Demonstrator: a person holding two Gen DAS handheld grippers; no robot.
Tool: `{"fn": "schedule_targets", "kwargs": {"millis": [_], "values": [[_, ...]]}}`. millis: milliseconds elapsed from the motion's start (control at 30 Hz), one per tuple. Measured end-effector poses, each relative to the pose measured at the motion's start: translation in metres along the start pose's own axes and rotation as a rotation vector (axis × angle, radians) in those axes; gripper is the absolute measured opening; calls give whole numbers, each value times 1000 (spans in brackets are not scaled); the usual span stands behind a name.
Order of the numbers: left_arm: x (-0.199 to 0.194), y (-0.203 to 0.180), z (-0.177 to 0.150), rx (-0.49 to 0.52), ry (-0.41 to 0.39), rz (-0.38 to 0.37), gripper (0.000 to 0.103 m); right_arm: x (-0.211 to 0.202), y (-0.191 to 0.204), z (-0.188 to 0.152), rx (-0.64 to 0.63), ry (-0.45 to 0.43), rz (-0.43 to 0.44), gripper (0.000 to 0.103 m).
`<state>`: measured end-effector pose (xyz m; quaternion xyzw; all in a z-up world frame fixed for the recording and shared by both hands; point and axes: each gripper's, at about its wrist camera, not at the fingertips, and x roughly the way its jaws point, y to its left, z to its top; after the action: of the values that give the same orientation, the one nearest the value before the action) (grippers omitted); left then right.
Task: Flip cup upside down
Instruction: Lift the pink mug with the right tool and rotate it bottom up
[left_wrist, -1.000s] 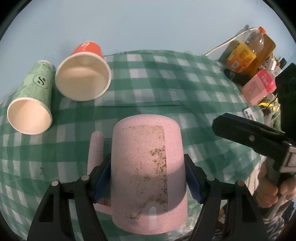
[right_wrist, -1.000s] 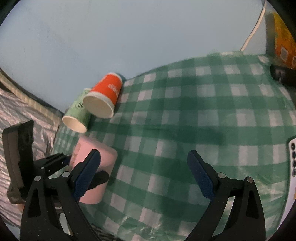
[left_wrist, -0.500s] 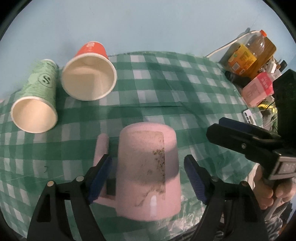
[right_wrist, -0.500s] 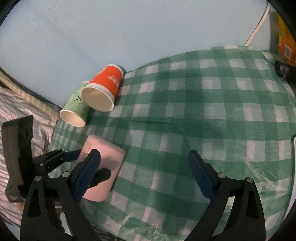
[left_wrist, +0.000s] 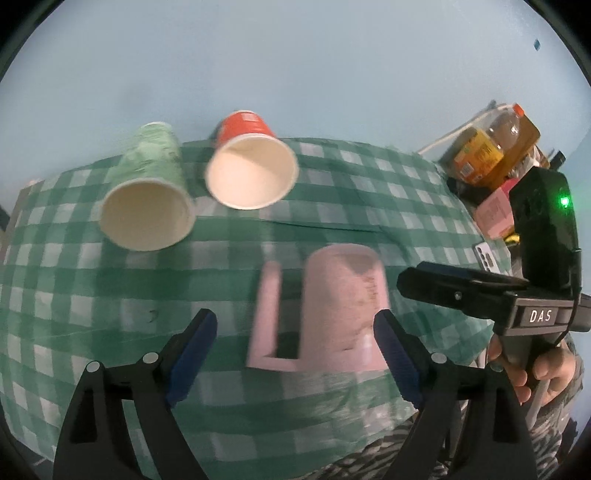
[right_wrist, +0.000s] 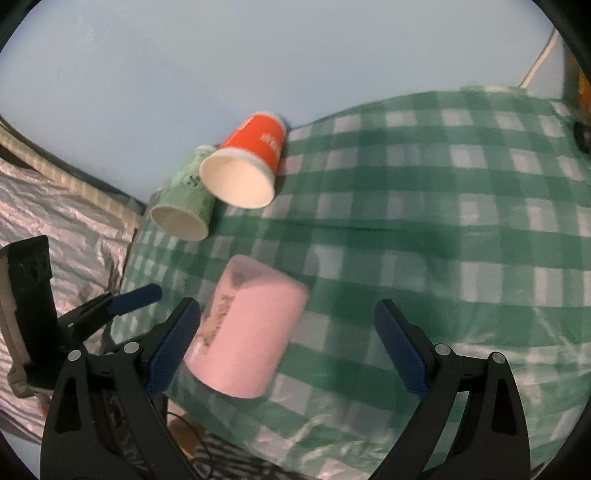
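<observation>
While its closed base faces up and its rim sits on the green-checked cloth of the desk, the pink mug stands upside down, long axis vertical, handle out toward nine o'clock in the left wrist view. It lies between the spread blue pads of the left hand-held gripper, which touch neither side, so that gripper is open and holds nothing.

From the right wrist view the mug appears at seven o'clock, leaning in the fisheye, partly behind the left pad of the right hand-held gripper; this gripper is also wide open and empty. That view alone shows crinkled silver sheeting off the desk edge at nine o'clock.

Only the left view shows a juice bottle and pink carton at two o'clock, and bare fingers wrapped around the right gripper's grip at four o'clock.

A green paper cup and red paper cup lie on their sides, mouths toward the cameras.
</observation>
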<state>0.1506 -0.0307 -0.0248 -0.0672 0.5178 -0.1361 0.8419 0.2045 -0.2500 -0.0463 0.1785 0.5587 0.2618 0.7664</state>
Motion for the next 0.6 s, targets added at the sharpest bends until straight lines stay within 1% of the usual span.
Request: {"fn": "schedule_targets", "kwargs": {"millis": [167,267,300,400,600], "values": [[0,23,-5,-24,-12,17,88,21,6,3,37,54,26,95],[2,37,-8,-48,-9,-31,88,32,10,2,56,90,38,95],[3,40,-8,-55,-11,-28,88,34,11,2,56,96,39,95],[7,45,-10,-65,-24,-9,88,42,14,4,64,113,38,95],[14,46,-13,-50,-27,-8,88,55,15,12,100,152,20,95]]}}
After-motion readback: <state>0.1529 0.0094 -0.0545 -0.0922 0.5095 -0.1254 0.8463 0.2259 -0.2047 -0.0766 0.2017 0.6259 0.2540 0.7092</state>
